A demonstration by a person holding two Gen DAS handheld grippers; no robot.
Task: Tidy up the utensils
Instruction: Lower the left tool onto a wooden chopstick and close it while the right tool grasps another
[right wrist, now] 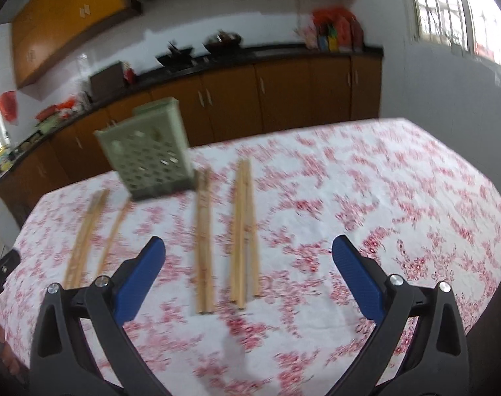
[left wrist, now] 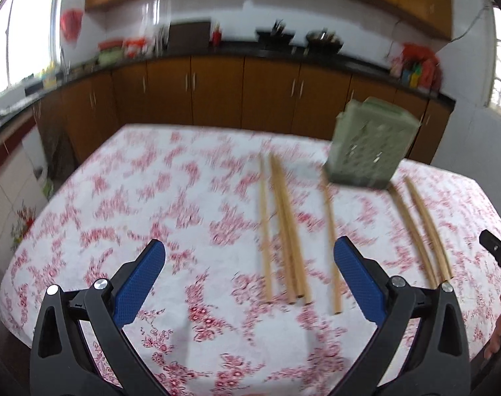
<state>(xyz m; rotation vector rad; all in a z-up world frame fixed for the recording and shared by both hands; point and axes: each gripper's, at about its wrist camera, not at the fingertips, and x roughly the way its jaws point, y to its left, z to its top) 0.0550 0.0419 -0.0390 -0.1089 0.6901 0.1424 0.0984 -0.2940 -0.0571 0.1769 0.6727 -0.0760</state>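
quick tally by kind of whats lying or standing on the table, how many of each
wooden chopsticks: about 9 (blur makes touching ones hard to split)
green perforated utensil holder: 1
total: about 10

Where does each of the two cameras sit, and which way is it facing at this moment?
Left wrist: on the left tongs, angled down across the floral tablecloth toward the chopsticks, green holder and kitchen cabinets; its own open blue pads show, plus the right tongs' tip at right.
Right wrist: on the right tongs, same downward angle; holder sits left, window right; own open pads show.
Shared: tablecloth, chopsticks, holder, cabinets.
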